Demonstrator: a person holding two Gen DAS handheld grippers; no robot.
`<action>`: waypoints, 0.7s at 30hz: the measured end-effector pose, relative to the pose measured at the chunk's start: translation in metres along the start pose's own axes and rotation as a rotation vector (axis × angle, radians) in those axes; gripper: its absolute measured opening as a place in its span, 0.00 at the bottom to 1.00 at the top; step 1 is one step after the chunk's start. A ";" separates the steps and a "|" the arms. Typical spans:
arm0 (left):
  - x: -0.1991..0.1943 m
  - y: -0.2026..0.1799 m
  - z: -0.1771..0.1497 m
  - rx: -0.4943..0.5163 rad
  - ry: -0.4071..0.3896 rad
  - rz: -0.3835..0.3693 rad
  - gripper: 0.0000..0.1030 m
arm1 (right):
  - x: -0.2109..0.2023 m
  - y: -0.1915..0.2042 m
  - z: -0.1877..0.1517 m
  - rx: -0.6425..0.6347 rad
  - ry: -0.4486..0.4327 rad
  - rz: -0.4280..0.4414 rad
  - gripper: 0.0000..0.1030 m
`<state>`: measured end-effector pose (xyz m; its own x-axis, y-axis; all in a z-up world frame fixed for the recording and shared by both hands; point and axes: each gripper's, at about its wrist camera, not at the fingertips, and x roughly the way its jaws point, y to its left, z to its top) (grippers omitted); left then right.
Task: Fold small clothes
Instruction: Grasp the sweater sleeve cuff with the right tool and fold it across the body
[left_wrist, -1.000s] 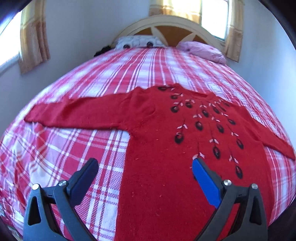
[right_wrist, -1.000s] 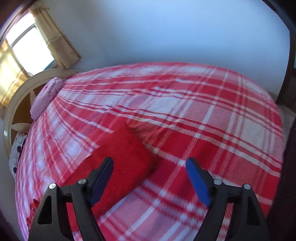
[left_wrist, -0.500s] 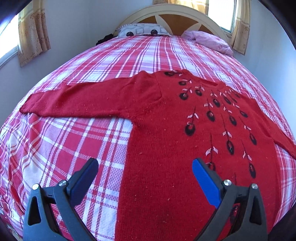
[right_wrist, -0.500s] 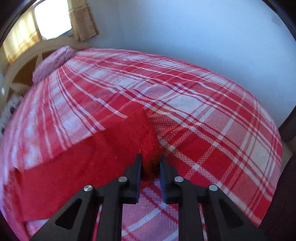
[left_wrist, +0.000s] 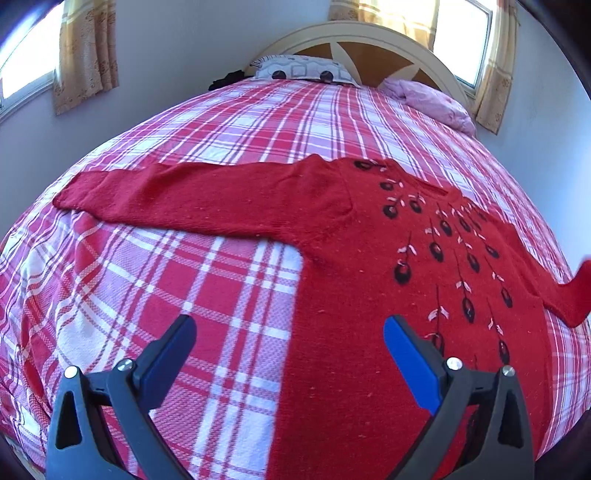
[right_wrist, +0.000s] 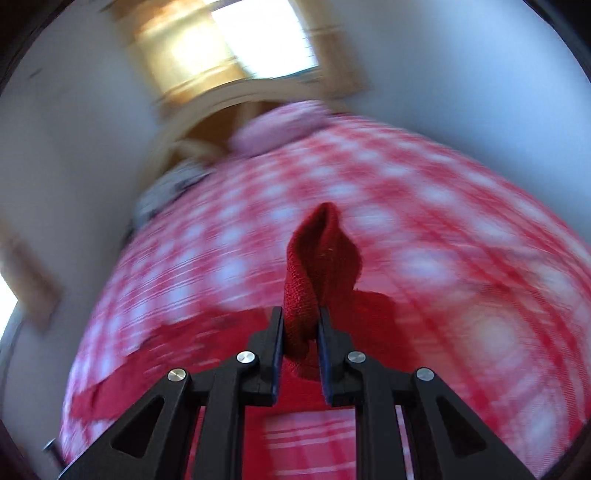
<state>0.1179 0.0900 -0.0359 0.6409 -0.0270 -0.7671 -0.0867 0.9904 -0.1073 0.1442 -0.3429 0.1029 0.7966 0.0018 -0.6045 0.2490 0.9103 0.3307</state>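
Right tongs (right_wrist: 301, 328) pinch the cuff of the red sweater (left_wrist: 388, 258), lifted at 12 o'clock. Sweater lies flat on the bed (left_wrist: 184, 295), sleeves spread 9-to-3. Left tongs (left_wrist: 288, 347) spread, empty.

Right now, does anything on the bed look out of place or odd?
Only one thing: the red sweater lies flat on the plaid bedspread, but its right sleeve end is lifted, bunched in the shut right gripper. The left gripper hovers open. No visible damage.
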 end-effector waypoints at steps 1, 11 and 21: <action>-0.001 0.003 0.000 -0.004 -0.003 0.004 1.00 | 0.008 0.029 -0.003 -0.031 0.014 0.056 0.16; -0.011 0.065 -0.002 -0.088 -0.044 0.108 1.00 | 0.162 0.270 -0.128 -0.247 0.296 0.396 0.16; 0.005 0.104 -0.010 -0.145 0.001 0.153 1.00 | 0.219 0.290 -0.185 -0.276 0.478 0.498 0.23</action>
<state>0.1044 0.1917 -0.0577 0.6111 0.1223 -0.7821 -0.2924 0.9530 -0.0795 0.2891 -0.0023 -0.0679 0.4367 0.5642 -0.7007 -0.2764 0.8253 0.4923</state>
